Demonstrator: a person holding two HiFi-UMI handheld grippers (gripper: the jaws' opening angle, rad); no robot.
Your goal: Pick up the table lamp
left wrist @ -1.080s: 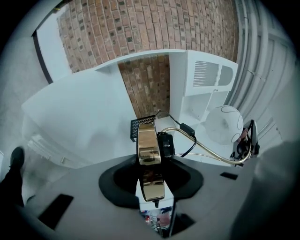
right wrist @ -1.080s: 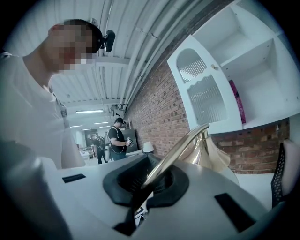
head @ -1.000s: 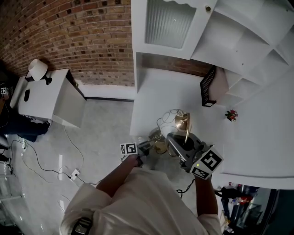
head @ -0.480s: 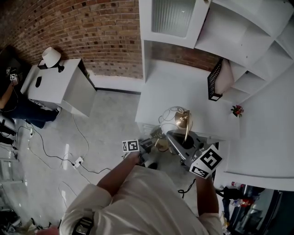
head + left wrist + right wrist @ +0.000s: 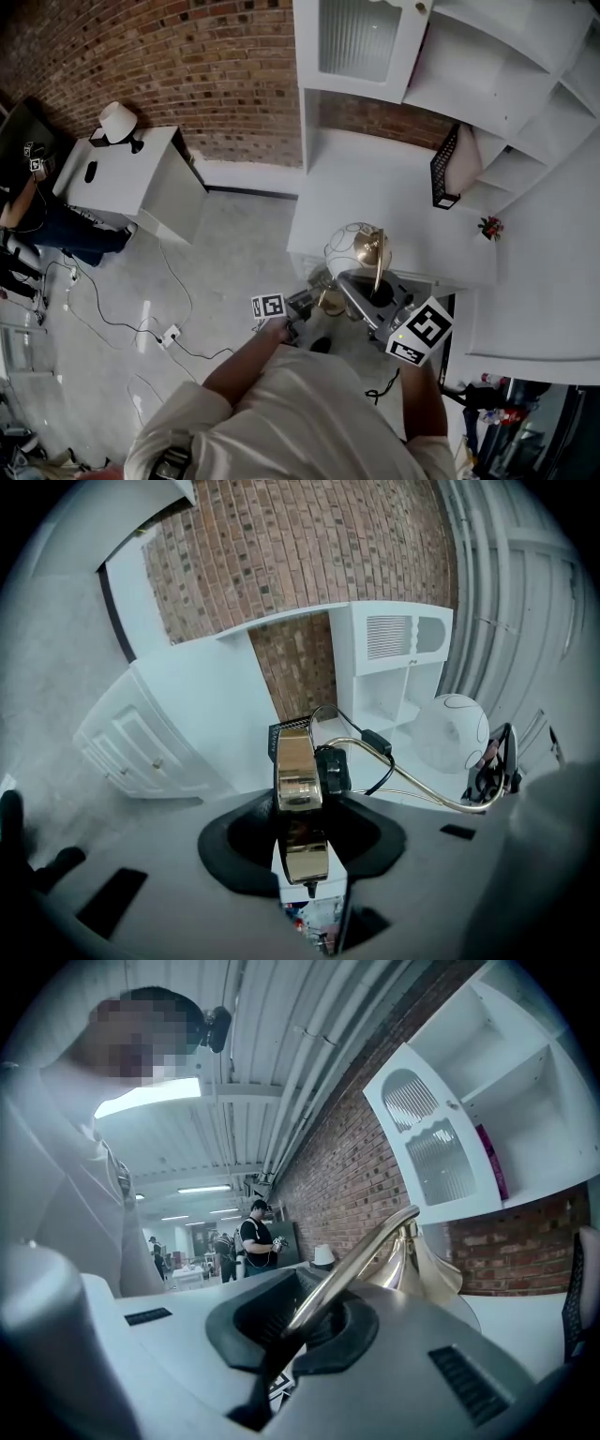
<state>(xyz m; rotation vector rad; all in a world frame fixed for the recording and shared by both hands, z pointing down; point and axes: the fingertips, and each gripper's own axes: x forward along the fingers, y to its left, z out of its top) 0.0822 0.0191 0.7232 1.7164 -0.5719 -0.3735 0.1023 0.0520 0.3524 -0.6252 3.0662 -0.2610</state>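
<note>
We hold one curved-stem brass table lamp at the front edge of one white bench, left hand-held gripper clamped on its round base, right hand-held gripper clamped on its stem

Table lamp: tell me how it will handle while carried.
Table lamp: its polished base, clamped by the left gripper, looks slippery and probably heavy. Its thin stem, pinched in the right gripper, may flex. The loose cord could swing or snag.
</note>
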